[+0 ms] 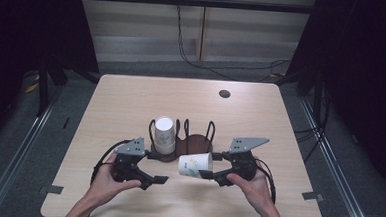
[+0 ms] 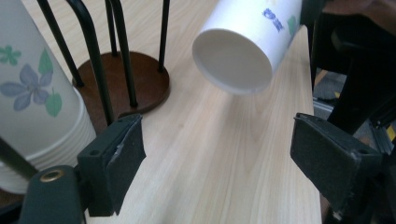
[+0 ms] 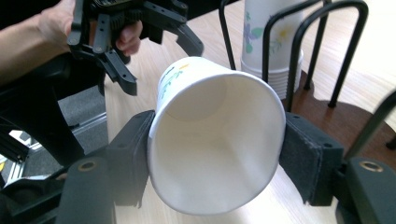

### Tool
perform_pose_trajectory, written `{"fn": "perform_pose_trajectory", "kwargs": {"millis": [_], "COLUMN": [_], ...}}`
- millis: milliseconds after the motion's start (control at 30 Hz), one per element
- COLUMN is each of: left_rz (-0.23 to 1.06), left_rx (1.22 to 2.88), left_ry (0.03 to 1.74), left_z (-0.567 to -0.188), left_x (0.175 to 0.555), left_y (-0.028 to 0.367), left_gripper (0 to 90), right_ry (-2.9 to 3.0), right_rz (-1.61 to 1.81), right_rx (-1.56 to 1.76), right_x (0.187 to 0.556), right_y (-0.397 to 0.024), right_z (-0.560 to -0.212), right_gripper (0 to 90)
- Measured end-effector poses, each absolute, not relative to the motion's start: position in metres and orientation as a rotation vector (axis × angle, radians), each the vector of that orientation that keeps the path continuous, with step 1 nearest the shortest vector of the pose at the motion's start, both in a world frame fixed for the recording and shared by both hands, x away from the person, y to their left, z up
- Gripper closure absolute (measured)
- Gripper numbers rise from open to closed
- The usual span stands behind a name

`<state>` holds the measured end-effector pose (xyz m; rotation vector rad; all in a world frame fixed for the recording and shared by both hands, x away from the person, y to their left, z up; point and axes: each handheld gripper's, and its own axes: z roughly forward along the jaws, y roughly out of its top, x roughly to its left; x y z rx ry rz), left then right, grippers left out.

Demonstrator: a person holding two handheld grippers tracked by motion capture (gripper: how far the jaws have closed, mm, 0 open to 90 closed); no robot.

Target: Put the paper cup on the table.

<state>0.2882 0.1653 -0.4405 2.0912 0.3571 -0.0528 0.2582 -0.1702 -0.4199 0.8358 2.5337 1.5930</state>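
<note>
Right gripper [image 1: 208, 172] is clamped on a paper cup [image 1: 196, 165], tipped sideways and empty inside, just off the wire rack [image 1: 189, 141], likely freshly pulled or about to be slotted, while the left gripper [image 1: 153, 167] waits wide open beside the stacked cups [image 1: 163, 135] sitting upside down in the rack.

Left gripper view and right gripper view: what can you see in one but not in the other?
The left gripper view alone shows the closed bottom of the held cup, with the left tool open and empty below it.

The right gripper view alone looks into that cup's open mouth, shows the right tool shut on its sides, and a hand holding the other tool.

Both show the held cup, the cup stack in the black wire rack on its brown base, and the wooden table.
</note>
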Motion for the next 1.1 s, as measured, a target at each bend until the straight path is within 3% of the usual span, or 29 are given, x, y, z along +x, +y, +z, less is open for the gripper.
{"fn": "perform_pose_trajectory", "kwargs": {"millis": [1100], "left_rz": [0.015], "left_rx": [2.041], "left_ry": [0.489], "left_z": [-0.447], "left_x": [0.296], "left_y": [0.2], "left_gripper": [16.1], "right_ry": [2.636], "right_rz": [1.286], "right_rx": [0.994], "right_x": [0.268], "right_y": [-0.209], "right_z": [-0.414], "right_gripper": [31.3]}}
